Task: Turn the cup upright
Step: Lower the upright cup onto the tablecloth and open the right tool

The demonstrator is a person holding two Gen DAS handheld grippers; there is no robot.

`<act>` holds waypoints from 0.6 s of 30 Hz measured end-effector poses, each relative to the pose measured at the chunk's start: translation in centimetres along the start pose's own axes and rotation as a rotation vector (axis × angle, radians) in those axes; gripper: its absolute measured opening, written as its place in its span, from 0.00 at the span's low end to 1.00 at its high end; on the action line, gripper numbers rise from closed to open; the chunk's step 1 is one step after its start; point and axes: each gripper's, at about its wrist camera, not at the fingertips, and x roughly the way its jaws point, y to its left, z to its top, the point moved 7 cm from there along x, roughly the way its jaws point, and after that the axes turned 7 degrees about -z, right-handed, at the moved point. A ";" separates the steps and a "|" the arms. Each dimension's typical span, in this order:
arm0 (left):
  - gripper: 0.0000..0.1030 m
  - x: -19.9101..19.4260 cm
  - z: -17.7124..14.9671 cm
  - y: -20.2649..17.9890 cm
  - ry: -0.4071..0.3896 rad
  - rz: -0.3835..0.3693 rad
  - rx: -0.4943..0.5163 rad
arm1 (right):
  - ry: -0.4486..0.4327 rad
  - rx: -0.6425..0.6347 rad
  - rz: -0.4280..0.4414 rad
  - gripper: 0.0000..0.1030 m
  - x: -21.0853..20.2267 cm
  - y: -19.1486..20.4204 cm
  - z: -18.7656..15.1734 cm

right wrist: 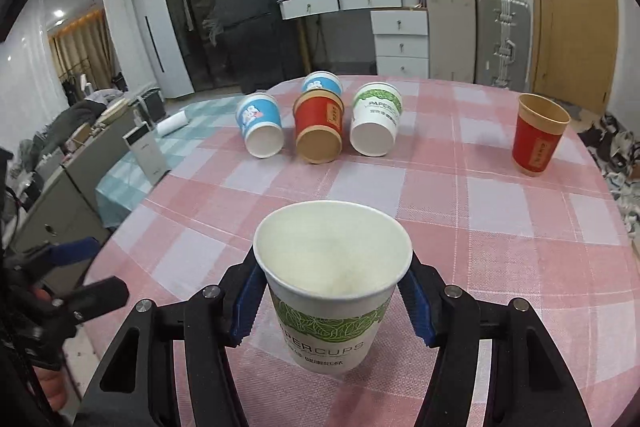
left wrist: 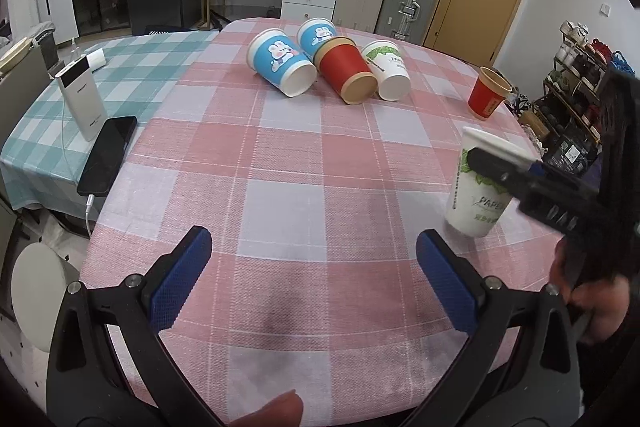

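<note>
**White paper cup upright in my right grip**

The white-and-green paper cup (right wrist: 334, 291) stands upright, mouth up, between my right gripper (right wrist: 334, 301) pads, which clamp its sides; whether its base meets the pink checked tablecloth (right wrist: 460, 211) I cannot tell. My left gripper (left wrist: 314, 279) hangs spread wide, holding nothing. Farther back lie two blue rabbit cups (left wrist: 280, 61), a red cup (left wrist: 346, 71) and another white cup (left wrist: 388, 69), all on their sides. One red cup (right wrist: 540, 139) stands upright, well apart.

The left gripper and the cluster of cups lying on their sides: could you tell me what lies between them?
Only bare checked tablecloth lies between the left gripper and the tipped cups; the left wrist view shows it.
</note>
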 end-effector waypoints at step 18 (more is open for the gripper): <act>0.99 0.5 -0.7 -1.6 0.030 0.002 -0.008 | -0.035 -0.145 -0.076 0.83 -1.6 2.1 -4.5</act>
